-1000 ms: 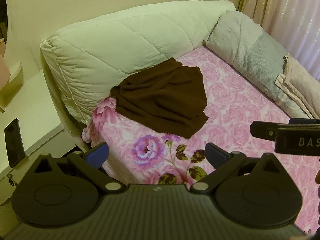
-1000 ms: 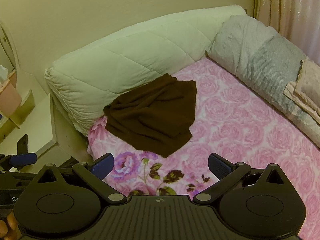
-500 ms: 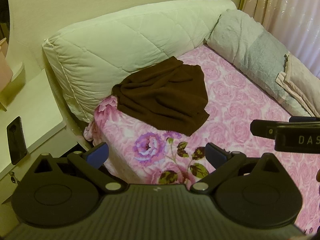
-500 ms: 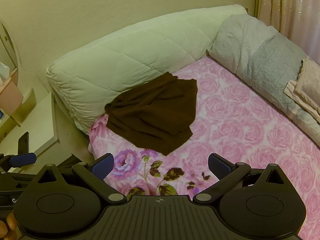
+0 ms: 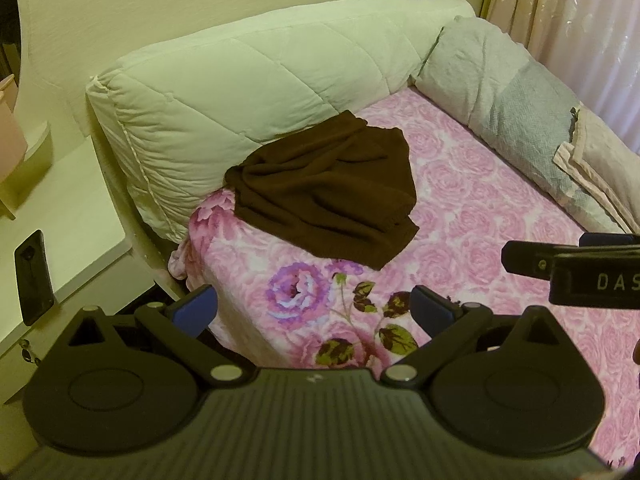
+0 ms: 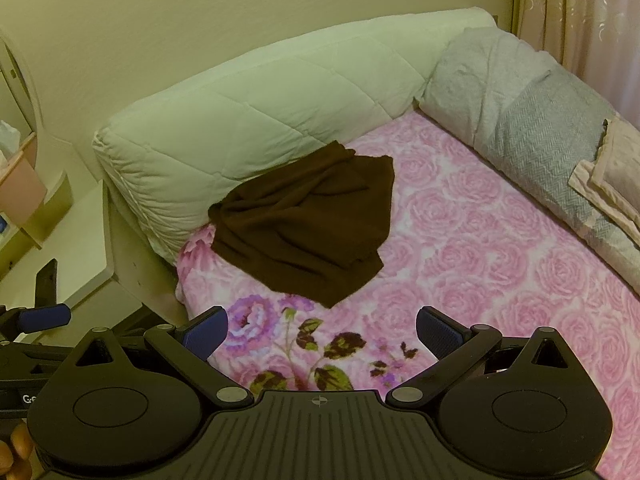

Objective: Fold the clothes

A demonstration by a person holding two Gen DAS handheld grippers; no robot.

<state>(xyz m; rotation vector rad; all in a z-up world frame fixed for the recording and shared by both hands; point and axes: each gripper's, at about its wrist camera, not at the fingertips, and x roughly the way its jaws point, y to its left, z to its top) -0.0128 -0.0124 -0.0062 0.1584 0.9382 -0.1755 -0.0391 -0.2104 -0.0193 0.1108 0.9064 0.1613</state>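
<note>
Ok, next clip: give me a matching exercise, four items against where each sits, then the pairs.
Items:
1. brown garment
2. black phone
3. grey rolled blanket
4. quilted cream cushion

Places:
A. on the white bedside table
B. standing against the wall at the head of the bed
C. crumpled on the pink rose bedspread, touching the cushion
D. along the bed's curtain side

Pairs: 1-C, 2-A, 3-D, 4-B
</note>
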